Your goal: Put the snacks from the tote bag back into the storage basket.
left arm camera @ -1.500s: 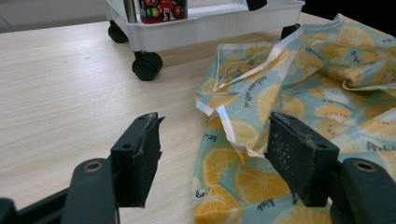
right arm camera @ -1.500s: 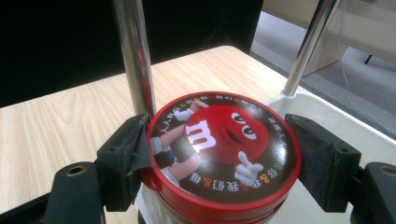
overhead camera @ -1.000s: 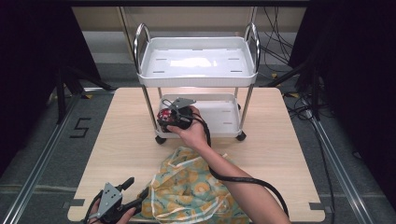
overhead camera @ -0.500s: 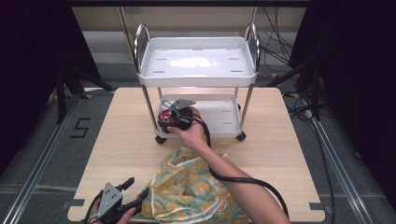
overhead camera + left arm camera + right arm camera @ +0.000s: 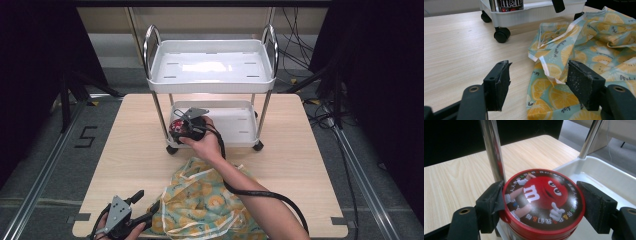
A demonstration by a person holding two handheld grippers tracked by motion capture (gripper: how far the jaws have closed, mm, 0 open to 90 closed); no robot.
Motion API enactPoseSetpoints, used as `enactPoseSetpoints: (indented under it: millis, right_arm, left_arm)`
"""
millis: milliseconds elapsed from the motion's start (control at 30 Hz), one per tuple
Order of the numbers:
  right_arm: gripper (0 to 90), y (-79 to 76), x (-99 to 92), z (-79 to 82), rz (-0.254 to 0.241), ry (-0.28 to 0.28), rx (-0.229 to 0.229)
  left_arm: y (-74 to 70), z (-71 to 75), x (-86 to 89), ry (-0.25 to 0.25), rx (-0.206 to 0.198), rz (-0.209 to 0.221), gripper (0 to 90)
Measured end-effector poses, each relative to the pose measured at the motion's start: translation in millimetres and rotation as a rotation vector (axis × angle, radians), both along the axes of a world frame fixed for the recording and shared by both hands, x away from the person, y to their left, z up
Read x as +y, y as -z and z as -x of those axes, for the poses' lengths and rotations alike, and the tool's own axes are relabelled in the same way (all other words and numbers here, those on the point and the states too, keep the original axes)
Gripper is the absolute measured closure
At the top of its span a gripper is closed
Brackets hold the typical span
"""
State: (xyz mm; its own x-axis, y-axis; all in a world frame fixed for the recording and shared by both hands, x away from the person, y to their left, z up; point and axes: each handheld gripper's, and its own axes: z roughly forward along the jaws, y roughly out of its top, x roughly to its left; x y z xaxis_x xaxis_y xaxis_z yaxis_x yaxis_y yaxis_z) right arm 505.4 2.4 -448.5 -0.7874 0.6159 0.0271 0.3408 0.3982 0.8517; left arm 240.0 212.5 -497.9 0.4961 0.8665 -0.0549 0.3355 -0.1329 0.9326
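A red-lidded M&M's can [image 5: 541, 192] stands in the near left corner of the white cart's lower shelf [image 5: 604, 175], beside a chrome post [image 5: 492, 150]. My right gripper [image 5: 541, 202] is shut on the can, one jaw against each side of the lid. The high view shows that gripper [image 5: 187, 125] under the cart's top tray [image 5: 210, 85], with the can [image 5: 177, 128] in it. A lemon-print cloth [image 5: 200, 200] lies crumpled on the table's front. My left gripper [image 5: 146, 200] is open at the cloth's left edge. The white hem of the cloth [image 5: 586, 42] runs between the jaws of the left gripper [image 5: 537, 75].
The two-shelf cart stands on black wheels [image 5: 501, 35] at the back middle of the wooden table [image 5: 130, 160]. The person's right forearm and a black cable [image 5: 270, 195] cross over the cloth. Dark stands and cables surround the table on the floor.
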Motion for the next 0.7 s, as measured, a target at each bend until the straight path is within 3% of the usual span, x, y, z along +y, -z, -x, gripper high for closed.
enactPoseSetpoints:
  millis: [67,133,233,300,433,467,500,600,700]
  right_arm:
    - [26.5,2.3,1.4,-1.1,0.006,0.008,-0.009]
    - [26.5,1.7,1.0,1.3,0.000,0.002,0.014]
    - [26.5,2.4,1.2,0.2,0.003,0.011,0.000]
    - [26.5,3.2,1.5,-0.7,0.004,0.019,0.000]
    - [26.3,3.1,-0.1,-0.1,0.001,-0.007,0.009]
    - [26.2,3.9,-0.1,-3.0,0.016,-0.021,-0.026]
    - [26.1,3.9,0.0,-3.0,0.020,-0.027,-0.026]
    - [23.6,2.5,-0.1,0.8,-0.001,-0.001,0.027]
    - [21.4,2.4,0.7,-0.1,0.002,0.014,0.024]
  left_arm:
    - [0.4,-0.6,-0.2,0.004,-0.009,0.011,34.3]
    - [0.7,-0.5,-1.2,-0.001,-0.006,0.023,34.3]
    - [0.0,-0.4,0.2,0.008,-0.004,-0.003,34.3]
    - [0.4,-0.8,0.0,0.009,-0.007,0.002,34.3]
    - [0.0,-0.4,-0.1,0.005,-0.003,-0.003,34.3]
    - [0.1,-0.4,-0.2,0.006,-0.002,-0.003,34.3]
    - [0.1,-0.4,-0.3,0.007,-0.002,-0.003,34.4]
    - [0.1,0.0,-0.9,0.001,0.002,0.002,34.5]
    - [0.3,-0.2,-1.0,0.002,0.002,0.001,34.5]
